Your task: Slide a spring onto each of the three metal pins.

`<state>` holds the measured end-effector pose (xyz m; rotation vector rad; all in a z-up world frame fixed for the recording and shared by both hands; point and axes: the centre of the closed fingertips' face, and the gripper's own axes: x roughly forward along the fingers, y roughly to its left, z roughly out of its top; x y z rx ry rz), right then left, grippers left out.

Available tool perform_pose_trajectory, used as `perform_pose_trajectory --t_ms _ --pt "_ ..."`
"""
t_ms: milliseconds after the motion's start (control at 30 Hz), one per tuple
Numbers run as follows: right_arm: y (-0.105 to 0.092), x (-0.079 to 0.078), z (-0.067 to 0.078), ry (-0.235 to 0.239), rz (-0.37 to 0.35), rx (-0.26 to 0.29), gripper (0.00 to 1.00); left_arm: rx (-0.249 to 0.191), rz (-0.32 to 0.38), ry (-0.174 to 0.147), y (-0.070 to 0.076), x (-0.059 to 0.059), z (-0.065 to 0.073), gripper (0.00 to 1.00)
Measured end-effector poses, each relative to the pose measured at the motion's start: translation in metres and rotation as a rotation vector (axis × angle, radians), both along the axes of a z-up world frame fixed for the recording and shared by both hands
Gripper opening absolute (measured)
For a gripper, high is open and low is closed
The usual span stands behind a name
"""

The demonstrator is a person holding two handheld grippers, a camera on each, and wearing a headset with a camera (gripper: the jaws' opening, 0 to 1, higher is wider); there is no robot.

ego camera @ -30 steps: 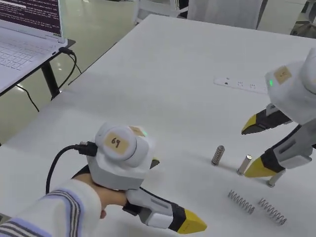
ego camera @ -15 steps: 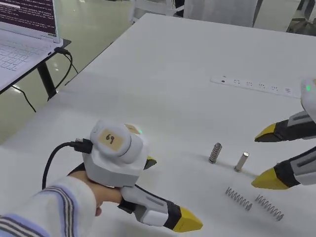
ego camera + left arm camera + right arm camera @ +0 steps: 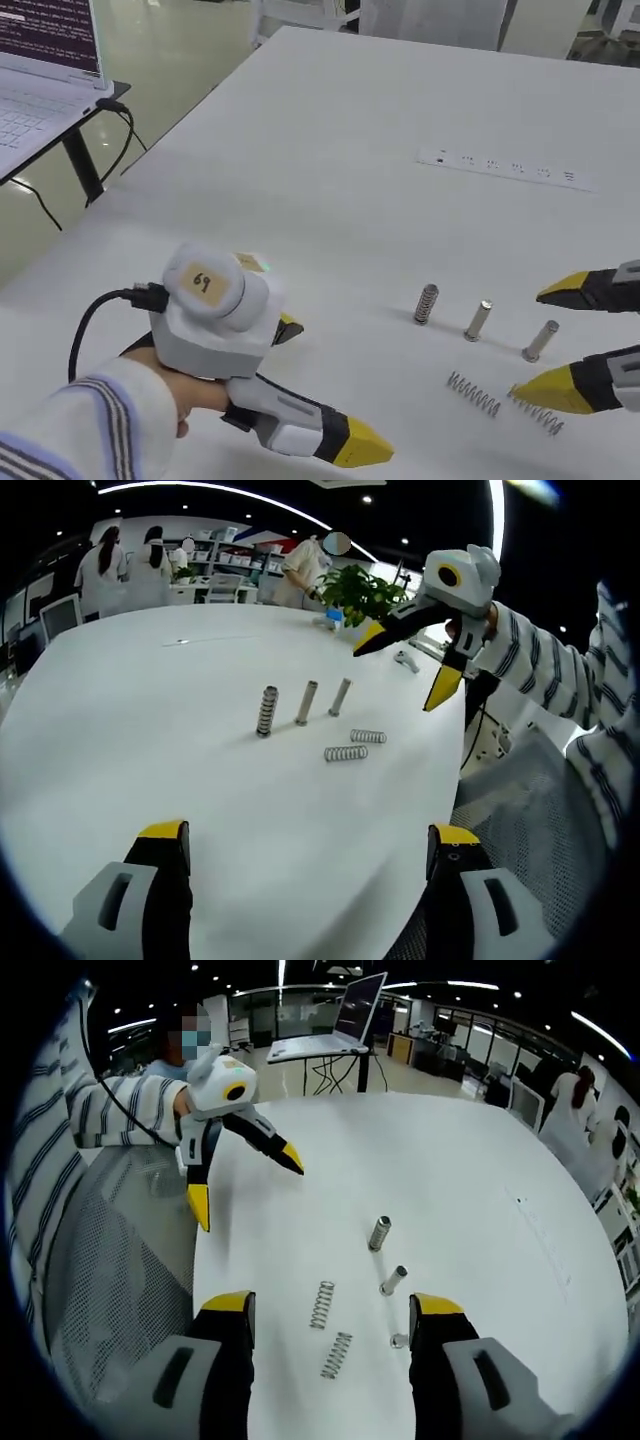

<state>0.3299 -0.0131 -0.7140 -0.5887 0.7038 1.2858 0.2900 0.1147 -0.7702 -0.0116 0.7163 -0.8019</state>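
Since the sprung pin (image 3: 427, 303) is already done, two bare pins (image 3: 478, 320) are left beside it in the head view. Two loose springs (image 3: 473, 394) are laid near them, and the right gripper (image 3: 527, 343) is held wide open, empty.

In the left gripper view the left gripper (image 3: 309, 833) is held agape, empty, well short of the sprung pin.

In the right gripper view the loose springs are seen just ahead of the open jaws. One is best pinched near one end.
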Motion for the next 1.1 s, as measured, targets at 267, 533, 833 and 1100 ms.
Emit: perform_pose_trajectory --t_ms 267,533,833,1100 --pt "-0.015 -0.005 -0.001 0.014 -0.099 0.067 0.63 -0.009 0.02 -0.004 0.006 0.001 0.004 0.96" --pt "-0.029 -0.009 -0.001 0.005 -0.181 0.113 0.66 -0.005 0.026 0.006 0.007 -0.002 0.0 0.96" --pt "-0.035 -0.021 -0.001 0.011 -0.252 0.171 0.71 -0.01 0.031 0.002 0.004 -0.001 0.0 0.95" --pt "-0.035 -0.025 -0.004 0.024 -0.278 0.204 0.75 -0.009 0.02 0.012 0.003 -0.005 -0.003 0.95"
